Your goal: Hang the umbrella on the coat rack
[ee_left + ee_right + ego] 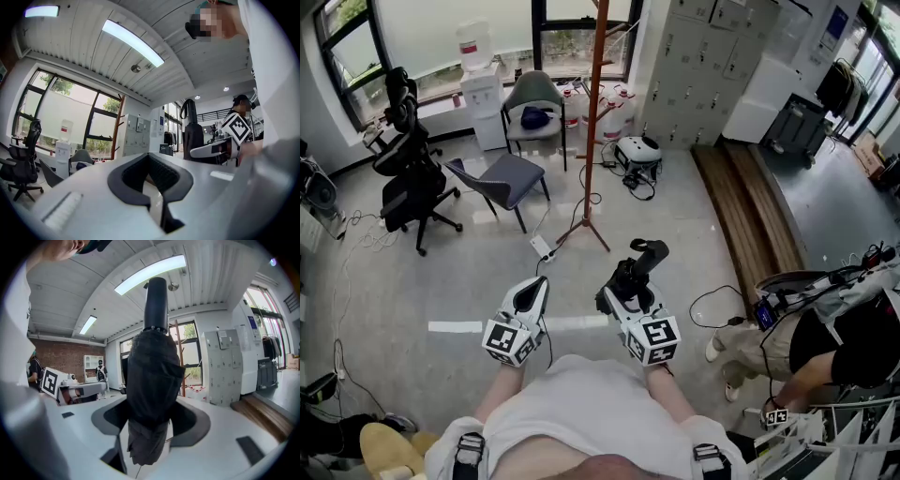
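While the left hand-held gripper (531, 296) sits closed and empty, the right hand-held gripper (625, 285) clamps the folded black umbrella (645, 255), with the coat rack (594, 122) standing farther off on the floor.

Looks steeply down from the head over left gripper (531, 298) and right gripper (628, 279), and rides close behind each one's jaws, facing roughly level toward the shared coat rack (594, 112) and lockers (694, 66).

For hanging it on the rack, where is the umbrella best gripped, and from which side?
Grip the umbrella round its folded canopy, as the right gripper does now, with the jaws pressing in from both sides across the upright bundle. The smooth handle end stands clear above, probably free to hook onto the coat rack.
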`<state>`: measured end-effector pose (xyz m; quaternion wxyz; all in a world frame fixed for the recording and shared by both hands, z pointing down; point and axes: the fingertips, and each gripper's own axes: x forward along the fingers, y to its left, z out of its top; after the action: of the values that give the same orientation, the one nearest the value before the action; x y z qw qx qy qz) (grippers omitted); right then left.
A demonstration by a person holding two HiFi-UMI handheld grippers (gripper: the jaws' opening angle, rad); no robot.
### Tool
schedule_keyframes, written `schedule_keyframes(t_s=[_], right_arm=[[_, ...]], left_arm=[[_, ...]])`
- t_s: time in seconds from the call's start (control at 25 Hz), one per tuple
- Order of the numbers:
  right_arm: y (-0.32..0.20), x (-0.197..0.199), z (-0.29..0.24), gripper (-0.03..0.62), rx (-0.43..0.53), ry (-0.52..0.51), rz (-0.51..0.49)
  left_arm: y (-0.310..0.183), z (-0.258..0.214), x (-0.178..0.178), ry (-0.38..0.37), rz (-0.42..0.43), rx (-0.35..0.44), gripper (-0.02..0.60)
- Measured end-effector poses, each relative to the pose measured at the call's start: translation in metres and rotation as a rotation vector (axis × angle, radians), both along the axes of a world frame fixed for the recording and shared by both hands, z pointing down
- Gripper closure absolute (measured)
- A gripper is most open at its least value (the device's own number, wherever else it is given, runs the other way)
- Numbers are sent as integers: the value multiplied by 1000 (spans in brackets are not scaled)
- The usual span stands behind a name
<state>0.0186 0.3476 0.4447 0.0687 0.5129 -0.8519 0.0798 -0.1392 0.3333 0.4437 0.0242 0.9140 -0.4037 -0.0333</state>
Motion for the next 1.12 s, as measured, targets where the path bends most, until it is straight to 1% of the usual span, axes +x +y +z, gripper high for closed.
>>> schedule_keyframes(t_s=[0.12,0.28,0.48,0.68,1.12], right_arm=[[-3,-6,3,332,-15,-26,5],[-7,-14,9,332,-34,-14,12],[-8,-18,9,332,-34,-11,13],[-16,-40,8,332,-40,-8,38],[-24,-71,17,332,-50,-17,75]], left_arm=[[-2,1,-8,3,4,1,571],[-7,2,-17,5,9,-3,571],[-9,2,-20,9,14,1,571],[-18,0,-45,15,31,5,571],[-33,9,-77,22,66,-9,571]])
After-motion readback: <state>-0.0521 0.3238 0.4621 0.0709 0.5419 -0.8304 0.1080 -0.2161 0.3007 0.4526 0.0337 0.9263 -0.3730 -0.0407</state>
